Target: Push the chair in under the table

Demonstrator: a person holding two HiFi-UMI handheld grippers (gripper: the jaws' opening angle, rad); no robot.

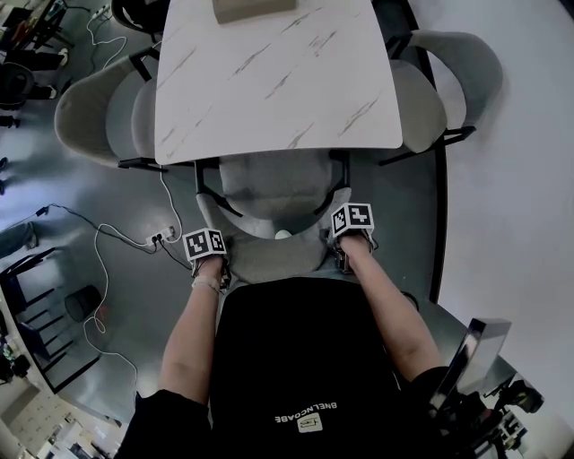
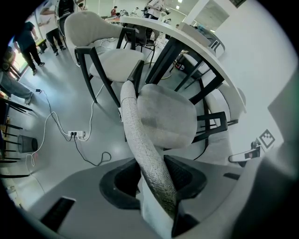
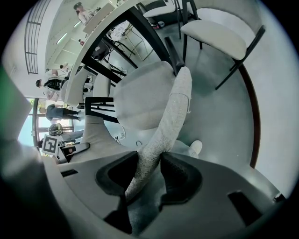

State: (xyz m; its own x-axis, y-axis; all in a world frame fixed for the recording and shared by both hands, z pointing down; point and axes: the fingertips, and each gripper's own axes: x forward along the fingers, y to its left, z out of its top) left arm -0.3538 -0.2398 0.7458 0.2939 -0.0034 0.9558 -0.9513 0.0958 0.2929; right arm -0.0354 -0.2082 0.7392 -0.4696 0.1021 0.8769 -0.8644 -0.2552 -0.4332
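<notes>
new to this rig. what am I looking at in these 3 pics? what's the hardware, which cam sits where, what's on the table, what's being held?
There is no robot here. A person holds a two-jaw tool in each hand, each topped by a cube with square markers. The head view comes from a camera on the person's head, looking steeply down past their arms. The other two pictures come from wide-angle cameras riding on the left tool and the right tool, each looking along its own jaws.

The white marble-patterned table carries one tan flat object at its far edge. The frame cuts it off, so I can't tell what it is. A grey fabric chair sits partly under the table's near edge.

Both tools are shut on the rim of its curved backrest, one towards each end.
</notes>
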